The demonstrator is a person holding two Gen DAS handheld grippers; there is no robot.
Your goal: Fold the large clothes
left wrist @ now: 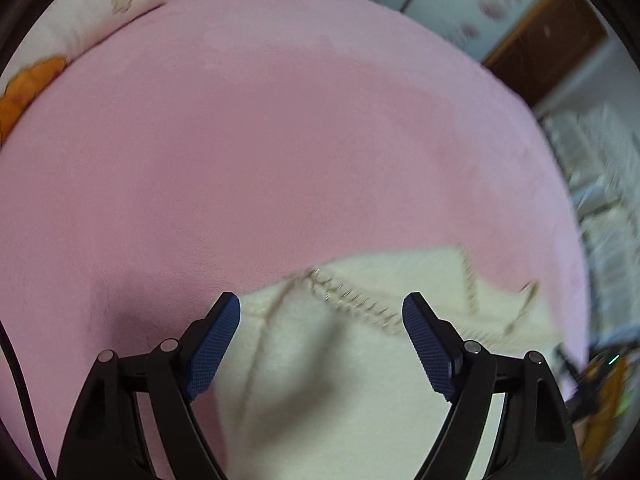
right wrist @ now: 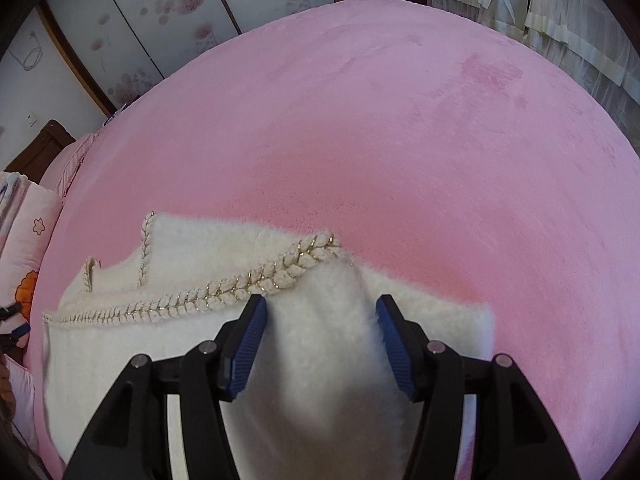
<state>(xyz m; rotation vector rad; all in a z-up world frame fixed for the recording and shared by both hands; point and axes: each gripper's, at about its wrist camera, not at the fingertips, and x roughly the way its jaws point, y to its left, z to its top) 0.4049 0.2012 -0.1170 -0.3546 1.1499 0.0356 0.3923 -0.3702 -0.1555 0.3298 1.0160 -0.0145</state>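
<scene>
A fluffy cream-white garment [right wrist: 192, 340] with gold braided trim [right wrist: 256, 280] lies on a pink bed cover [right wrist: 400, 140]. It also shows in the left wrist view [left wrist: 360, 380], blurred. My right gripper [right wrist: 320, 312] is open, its blue pads on either side of a raised fold of the garment, not closed on it. My left gripper [left wrist: 322, 312] is open above the garment's edge and trim [left wrist: 352, 300], holding nothing.
A pink pillow with flower print [left wrist: 80, 20] lies at the bed's head; it also shows at the left in the right wrist view [right wrist: 32, 220]. Sliding wardrobe doors [right wrist: 160, 8] stand beyond the bed. White curtains [right wrist: 540, 8] hang far right.
</scene>
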